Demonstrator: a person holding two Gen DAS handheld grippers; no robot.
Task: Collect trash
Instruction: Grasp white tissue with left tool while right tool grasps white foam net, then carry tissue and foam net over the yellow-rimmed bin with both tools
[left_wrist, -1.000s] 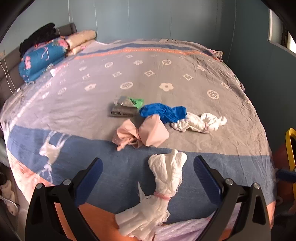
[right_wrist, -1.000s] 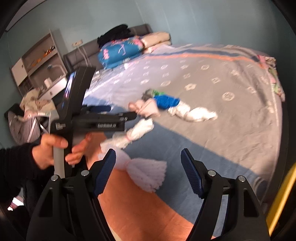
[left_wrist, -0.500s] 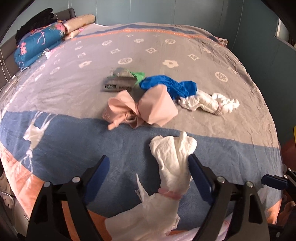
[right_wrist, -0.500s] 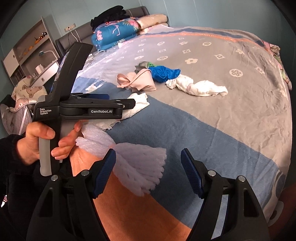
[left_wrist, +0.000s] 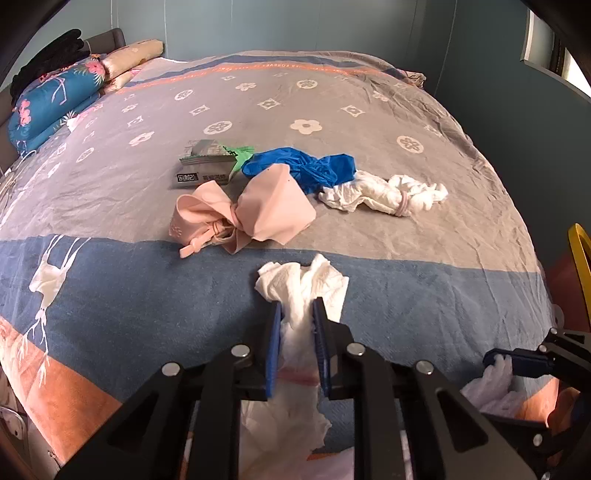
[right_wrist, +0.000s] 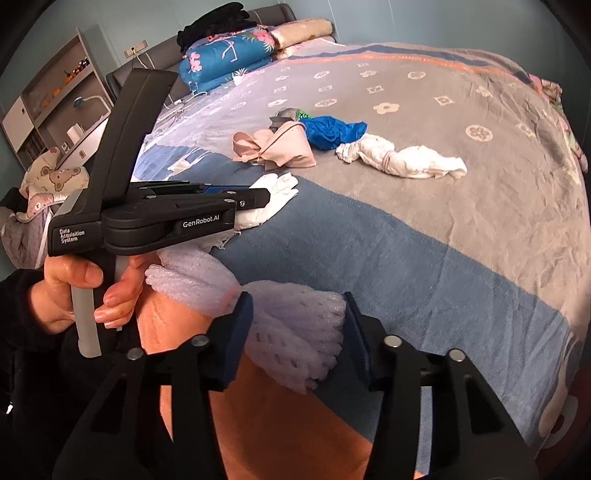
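White tissue wad (left_wrist: 301, 291) pinched, left gripper (left_wrist: 298, 325) closing. Foam net (right_wrist: 295, 332) between closing right gripper (right_wrist: 297, 328) pads; soft, may slip when lifted.

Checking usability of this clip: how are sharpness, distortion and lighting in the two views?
Left wrist view: sharp, the bed bulges from fisheye, dark corners, bright window at top right. Right wrist view: equally sharp and curved, the left claw hides part of the tissue.

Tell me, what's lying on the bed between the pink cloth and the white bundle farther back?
A crumpled blue bag lies between the pink cloth and the white bundle, touching both; both wrist views show it.
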